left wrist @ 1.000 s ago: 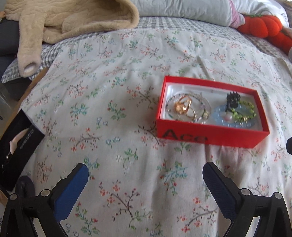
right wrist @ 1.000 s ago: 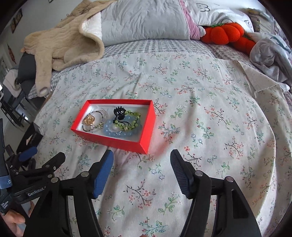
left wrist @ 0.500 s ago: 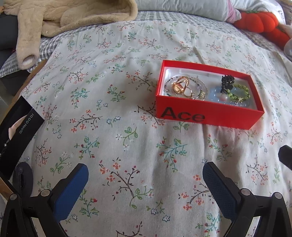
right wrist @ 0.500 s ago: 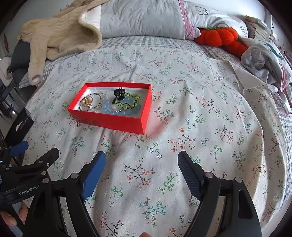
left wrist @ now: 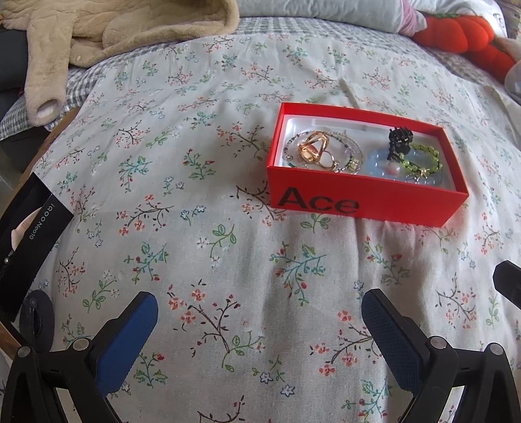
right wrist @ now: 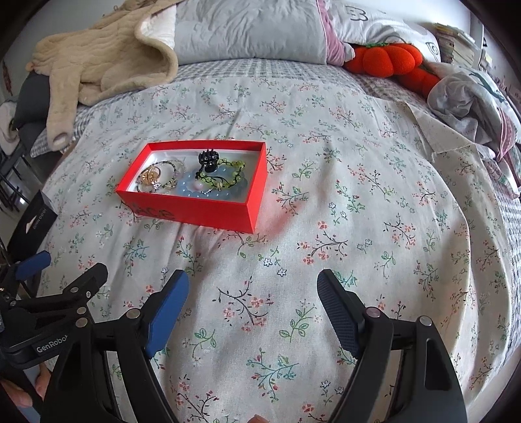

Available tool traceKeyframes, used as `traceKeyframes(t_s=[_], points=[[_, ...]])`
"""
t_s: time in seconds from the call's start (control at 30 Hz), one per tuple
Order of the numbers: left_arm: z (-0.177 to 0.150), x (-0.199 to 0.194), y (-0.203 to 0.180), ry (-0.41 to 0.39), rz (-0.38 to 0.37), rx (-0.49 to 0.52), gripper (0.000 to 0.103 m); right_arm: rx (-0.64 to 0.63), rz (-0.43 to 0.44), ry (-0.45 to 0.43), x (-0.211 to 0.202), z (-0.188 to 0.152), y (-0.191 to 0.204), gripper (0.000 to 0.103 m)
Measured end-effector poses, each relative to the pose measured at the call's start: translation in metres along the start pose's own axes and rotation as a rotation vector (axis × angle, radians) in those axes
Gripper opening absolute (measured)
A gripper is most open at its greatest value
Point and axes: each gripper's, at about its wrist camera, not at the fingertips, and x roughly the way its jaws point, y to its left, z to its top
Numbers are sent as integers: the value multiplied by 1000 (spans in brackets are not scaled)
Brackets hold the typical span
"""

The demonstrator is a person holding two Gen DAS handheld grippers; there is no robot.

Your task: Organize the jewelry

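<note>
A red box (left wrist: 364,203) marked "Ace" lies on the floral bedspread; it also shows in the right wrist view (right wrist: 208,211). Inside it are gold rings (left wrist: 314,149) with thin beaded bracelets, a black hair claw (left wrist: 399,141), a green bead bracelet (left wrist: 423,161) and a pale blue bead bracelet (left wrist: 379,164). My left gripper (left wrist: 259,317) is open and empty, hovering over the bedspread in front of the box. My right gripper (right wrist: 252,296) is open and empty, in front and to the right of the box. The left gripper also shows in the right wrist view (right wrist: 62,270).
A black box (left wrist: 29,234) lies at the bed's left edge. A beige fleece garment (right wrist: 97,61), grey pillows (right wrist: 247,29), an orange pumpkin plush (right wrist: 387,60) and crumpled clothes (right wrist: 472,97) lie along the back and right of the bed.
Both grippers have drawn back and risen from the box, which now looks farther off in the right wrist view. Both stay open and empty.
</note>
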Motion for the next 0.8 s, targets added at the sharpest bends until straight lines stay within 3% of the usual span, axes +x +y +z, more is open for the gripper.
traceKeyframes(t_s=[0.8], points=[[1, 3, -1, 15, 8, 19, 103, -2, -3, 10, 3, -3, 2, 83]])
